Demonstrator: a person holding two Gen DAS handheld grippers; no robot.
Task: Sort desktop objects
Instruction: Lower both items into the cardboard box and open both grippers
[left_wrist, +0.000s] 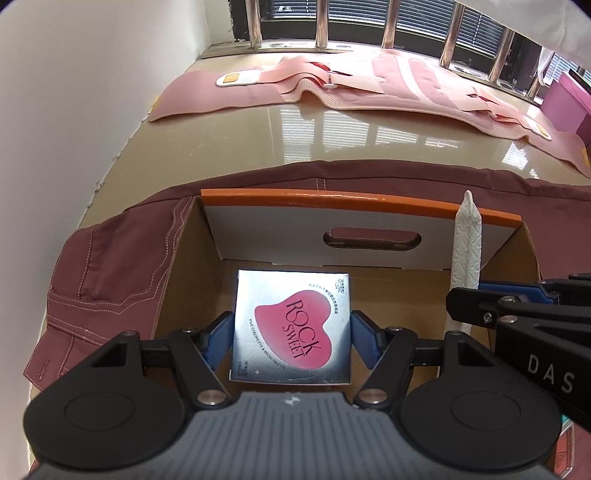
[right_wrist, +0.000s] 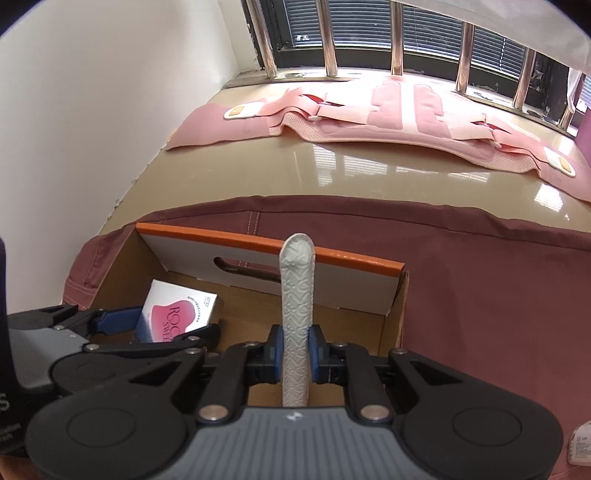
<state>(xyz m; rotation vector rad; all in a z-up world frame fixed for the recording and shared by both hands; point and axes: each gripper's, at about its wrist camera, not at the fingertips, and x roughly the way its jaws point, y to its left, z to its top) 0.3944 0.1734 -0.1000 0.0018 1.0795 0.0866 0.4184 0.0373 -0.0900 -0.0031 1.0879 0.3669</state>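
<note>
My left gripper (left_wrist: 291, 338) is shut on a silver palette box (left_wrist: 291, 325) with a pink heart and "ROCK SWEET" on it, its blue pads pressing both sides. It hangs over the inside of an open cardboard box (left_wrist: 369, 236) with an orange rim and a handle slot. My right gripper (right_wrist: 295, 356) is shut on a slim white embossed stick (right_wrist: 297, 295), which stands upright over the same cardboard box (right_wrist: 332, 291). In the right wrist view the palette box (right_wrist: 181, 314) and left gripper (right_wrist: 162, 325) show at lower left. The white stick (left_wrist: 467, 251) rises at right in the left wrist view.
The cardboard box sits on a maroon garment (left_wrist: 110, 266) spread over a glossy beige table (left_wrist: 295, 133). A pink padded belt (right_wrist: 369, 110) lies along the far edge under a barred window. A white wall (left_wrist: 74, 110) bounds the left side. A magenta box (left_wrist: 569, 99) stands far right.
</note>
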